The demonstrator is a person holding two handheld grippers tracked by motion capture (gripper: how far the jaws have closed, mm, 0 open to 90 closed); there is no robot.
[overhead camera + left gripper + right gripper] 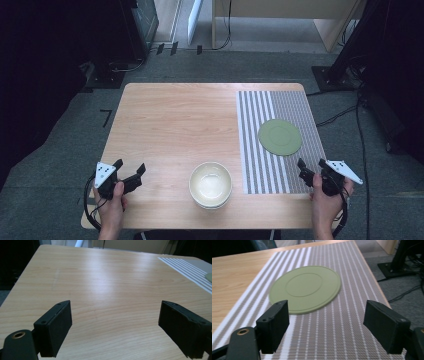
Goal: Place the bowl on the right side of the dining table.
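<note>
Fingers (273,325) on your right gripper (311,170) stand wide apart, nothing between them; same on your left gripper (131,172), jaws spread over bare wood. Neither one touches anything.

Green plate (280,137) lies flat on the striped placemat (260,170), ahead of the right gripper and apart from it. In the right gripper view it sits just beyond the jaws, slightly left of centre. White bowl (210,184) stands near the front edge of the table (170,120), between your two hands, just off the mat's left border.

Risks, as I judge them:
- Plate is thin and flush to the mat. Pads coming in level would likely slide over the rim or shove it across the weave. You'd need one jaw under the edge, or a steep approach.
- Mat looks light. Pushing on the plate could drag or bunch it and nudge the bowl.
- Bowl is close to the table's front edge; a sweeping forearm or a trailing cable could knock it off.
- Bowl wall is smooth and curved; a pinch on the rim could slip.

Surface: pale wood grain, glare patch at centre, otherwise bare. Room: grey carpet floor (250,65), black stand bases and loose cables at right, dark equipment at left, light wooden furniture at the back.
</note>
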